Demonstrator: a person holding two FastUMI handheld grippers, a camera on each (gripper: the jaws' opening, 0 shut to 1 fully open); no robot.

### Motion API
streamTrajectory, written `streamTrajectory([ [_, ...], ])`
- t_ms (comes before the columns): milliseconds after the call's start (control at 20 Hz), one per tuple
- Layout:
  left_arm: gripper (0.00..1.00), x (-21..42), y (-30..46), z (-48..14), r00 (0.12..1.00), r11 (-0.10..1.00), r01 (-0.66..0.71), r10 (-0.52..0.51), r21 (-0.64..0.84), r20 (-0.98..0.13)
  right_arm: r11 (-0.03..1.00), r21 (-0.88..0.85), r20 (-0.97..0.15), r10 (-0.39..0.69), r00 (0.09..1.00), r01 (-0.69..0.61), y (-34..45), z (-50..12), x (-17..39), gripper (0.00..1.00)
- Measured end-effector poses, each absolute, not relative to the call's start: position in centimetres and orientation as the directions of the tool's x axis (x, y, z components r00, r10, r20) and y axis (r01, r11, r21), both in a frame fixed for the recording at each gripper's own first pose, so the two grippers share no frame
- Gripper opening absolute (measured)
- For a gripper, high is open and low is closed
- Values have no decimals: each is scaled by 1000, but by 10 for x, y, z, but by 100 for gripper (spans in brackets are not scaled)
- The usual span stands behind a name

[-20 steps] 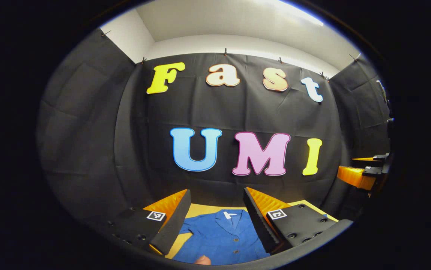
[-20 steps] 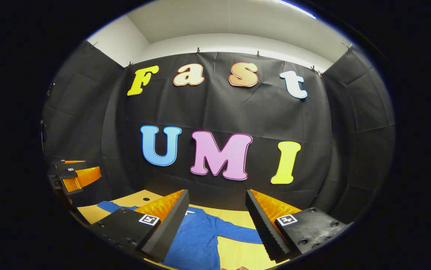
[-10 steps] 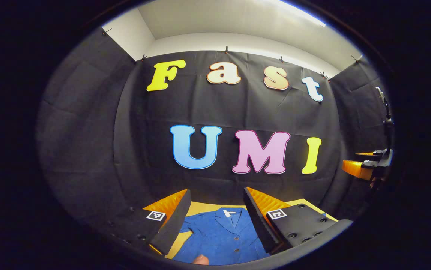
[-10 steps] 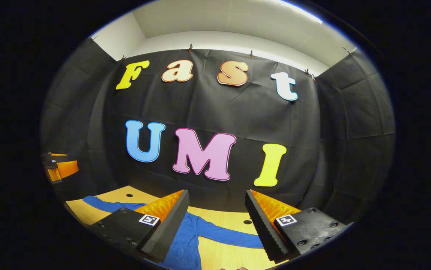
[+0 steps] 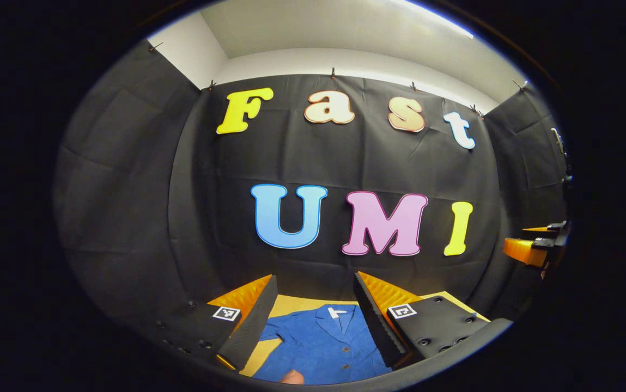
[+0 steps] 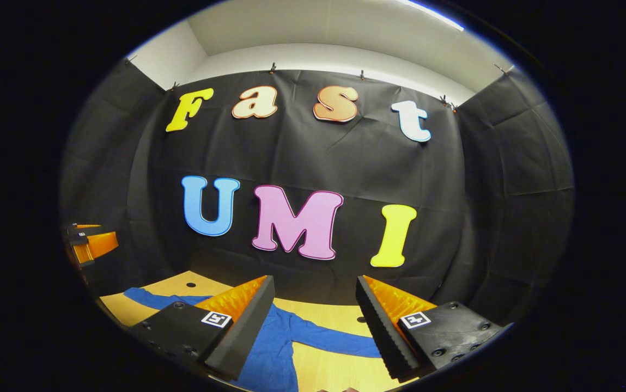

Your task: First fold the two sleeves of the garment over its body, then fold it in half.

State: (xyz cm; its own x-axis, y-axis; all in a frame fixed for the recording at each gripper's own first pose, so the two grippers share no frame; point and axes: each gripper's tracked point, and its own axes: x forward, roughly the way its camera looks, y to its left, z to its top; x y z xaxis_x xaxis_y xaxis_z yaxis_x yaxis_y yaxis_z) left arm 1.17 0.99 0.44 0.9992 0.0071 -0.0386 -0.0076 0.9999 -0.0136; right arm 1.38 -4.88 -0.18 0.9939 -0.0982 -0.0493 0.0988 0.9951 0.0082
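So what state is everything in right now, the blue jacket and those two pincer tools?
Blue buttoned jacket: lying flat on the wooden table, front up, unfolded.
Jacket's sleeves: spread out to the sides, not yet folded over the body.
Left gripper: open, holding nothing, above the jacket.
Right gripper: open, holding nothing, above one sleeve.

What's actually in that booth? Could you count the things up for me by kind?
Blue garments: 1, the jacket lying flat with both sleeves spread out
Wooden tables: 1, the table under it
Hand-held grippers: 2, the left gripper and the right gripper, jaws apart on both
Total: 4
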Motion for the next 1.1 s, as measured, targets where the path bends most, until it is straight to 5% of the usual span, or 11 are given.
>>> streamTrajectory([
  [650, 81, 44, -15, -10, 995, 998, -57, 54, -38, -81, 960, 12, -318, -261, 911, 279, -198, -163, 53, 96],
  [900, 81, 66, -29, -13, 990, 993, -109, 104, -44, -96, 929, 35, -560, -288, 777, 369, -280, -297, 85, 96],
  [1100, 81, 79, -43, -25, 977, 986, -169, 168, 2, -134, 894, 22, -797, -254, 548, 447, -321, -417, 74, 97],
])
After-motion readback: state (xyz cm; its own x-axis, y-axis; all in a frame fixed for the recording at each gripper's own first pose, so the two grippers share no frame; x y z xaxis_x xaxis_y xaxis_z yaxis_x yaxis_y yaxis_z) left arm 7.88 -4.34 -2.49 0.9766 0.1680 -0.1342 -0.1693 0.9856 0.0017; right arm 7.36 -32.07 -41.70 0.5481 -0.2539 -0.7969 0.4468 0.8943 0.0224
